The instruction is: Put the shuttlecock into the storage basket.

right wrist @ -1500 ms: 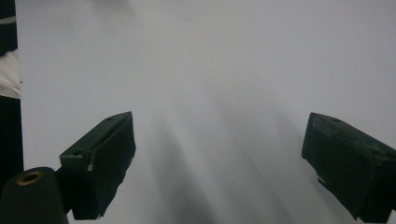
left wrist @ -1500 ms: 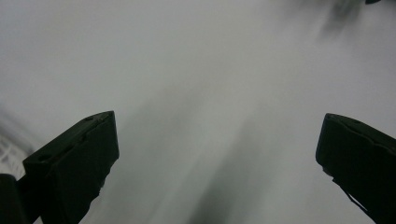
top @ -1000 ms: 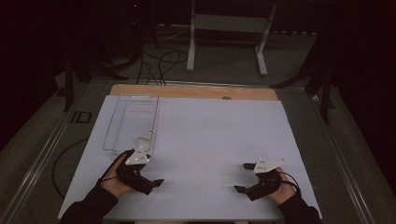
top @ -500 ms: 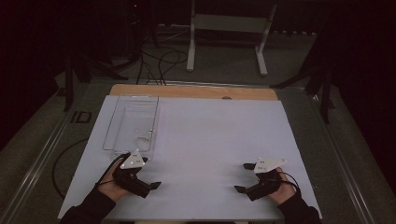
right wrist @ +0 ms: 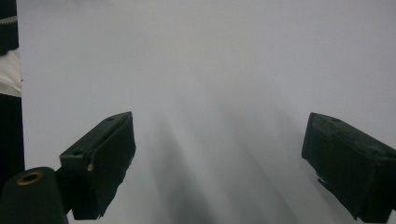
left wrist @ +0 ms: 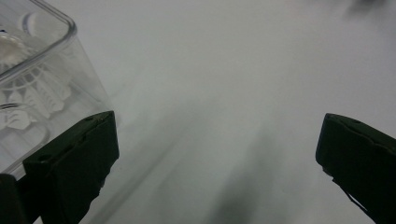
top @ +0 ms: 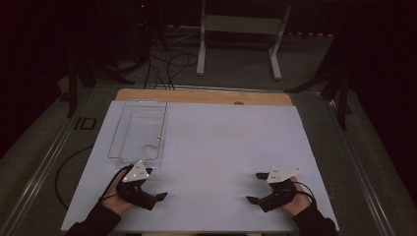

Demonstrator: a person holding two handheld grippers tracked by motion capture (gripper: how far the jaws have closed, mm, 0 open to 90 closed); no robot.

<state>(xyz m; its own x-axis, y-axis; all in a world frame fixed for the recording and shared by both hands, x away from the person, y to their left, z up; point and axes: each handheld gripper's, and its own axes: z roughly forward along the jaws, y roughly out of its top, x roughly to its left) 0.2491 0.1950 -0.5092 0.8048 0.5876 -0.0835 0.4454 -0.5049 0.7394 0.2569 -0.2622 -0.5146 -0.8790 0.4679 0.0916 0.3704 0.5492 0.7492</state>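
Grippers rest low on the white table (top: 216, 147), one in each hand, both in the bottom part of the high view. The left gripper (top: 156, 196) sits at the lower left of that frame, its jaws spread wide with nothing between them, pointing toward the middle of the table. Just above it in the frame lies a clear plastic tray (top: 129, 132), long and shallow, running up the left side of the table. Something pale and lacy, a white shuttlecock (top: 151, 146) by the look of it, lies inside near the tray's lower end. In the left gripper view the tray's corner (left wrist: 44, 60) shows at the upper left, just beside one jaw, with white feathers visible through the wall. The right gripper (top: 254, 188) sits at the lower right of the high view, released as well, jaws far apart over bare table, well apart from the tray.
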